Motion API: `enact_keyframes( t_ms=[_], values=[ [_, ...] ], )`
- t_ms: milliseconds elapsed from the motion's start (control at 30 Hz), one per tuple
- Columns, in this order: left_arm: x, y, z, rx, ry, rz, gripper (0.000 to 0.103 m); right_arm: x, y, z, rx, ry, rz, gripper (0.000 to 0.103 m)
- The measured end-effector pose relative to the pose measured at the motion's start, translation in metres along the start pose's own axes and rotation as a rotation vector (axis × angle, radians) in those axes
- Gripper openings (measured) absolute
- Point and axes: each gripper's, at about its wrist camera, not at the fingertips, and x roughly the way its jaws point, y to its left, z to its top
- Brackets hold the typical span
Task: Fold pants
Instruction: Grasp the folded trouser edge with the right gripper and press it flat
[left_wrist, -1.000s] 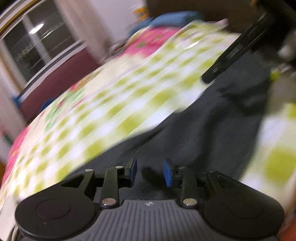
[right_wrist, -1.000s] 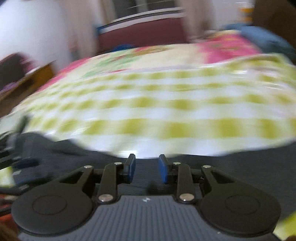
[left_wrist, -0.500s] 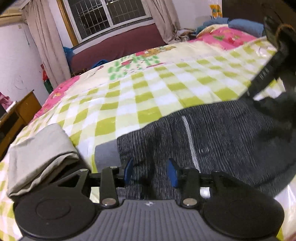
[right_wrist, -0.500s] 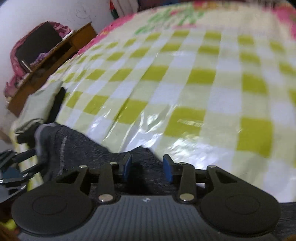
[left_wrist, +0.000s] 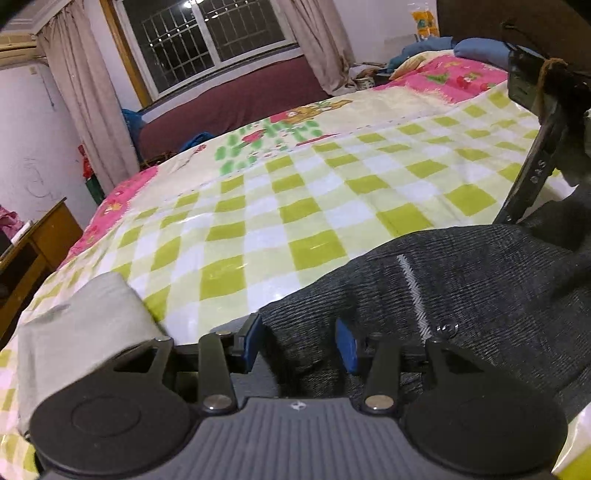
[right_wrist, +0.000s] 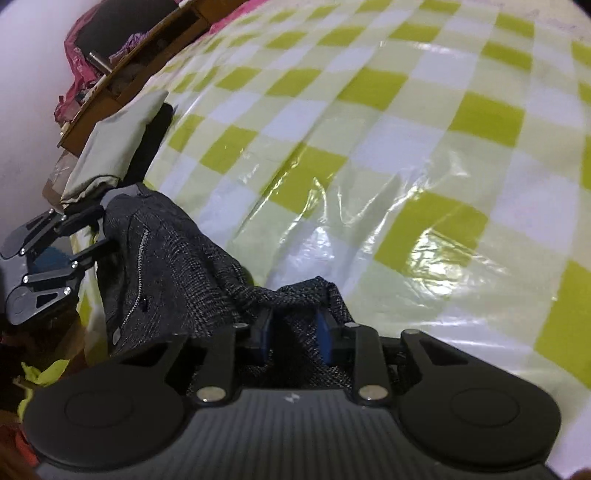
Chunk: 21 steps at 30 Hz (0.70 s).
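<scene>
while lying bunched on the near edge of the green-checked bedspread (left_wrist: 306, 206), dark grey pants (left_wrist: 461, 280) stretch between both grippers. left gripper (left_wrist: 298, 341): jaws apart and just been opening, cloth between the blue pads, contact not clear. right gripper (right_wrist: 293, 328): jaws just been closing, clamped on a gathered ridge of the fabric. folded beige garment (left_wrist: 74, 325) just beside the left gripper, near the wooden desk (right_wrist: 129, 62)
</scene>
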Motion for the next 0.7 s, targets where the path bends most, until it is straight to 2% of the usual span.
enact_keyframes(
  t_ms=[100, 233, 300, 400, 633, 700],
  values=[
    [-0.004, 0.006, -0.004, -0.021, 0.009, 0.0, 0.061, -0.016, -0.004, -0.005, 0.011, -0.027, 0.007, 0.032],
    [-0.004, 0.007, -0.009, -0.031, 0.012, 0.005, 0.062, -0.027, -0.011, -0.011, 0.024, -0.085, -0.087, 0.036],
    [-0.003, 0.006, -0.009, -0.041, 0.015, -0.009, 0.062, -0.022, -0.017, -0.011, 0.062, -0.069, -0.046, 0.037],
    [-0.003, 0.003, -0.009, -0.027, 0.012, -0.014, 0.064, -0.013, -0.008, -0.009, -0.005, -0.039, -0.043, 0.048],
    [0.002, 0.0, -0.011, -0.019, 0.017, -0.012, 0.07, -0.024, 0.01, -0.01, -0.077, -0.032, -0.003, 0.044],
    [0.002, -0.002, -0.011, -0.014, 0.017, -0.011, 0.071, -0.019, 0.009, -0.009, -0.066, -0.016, 0.012, 0.034]
  ],
)
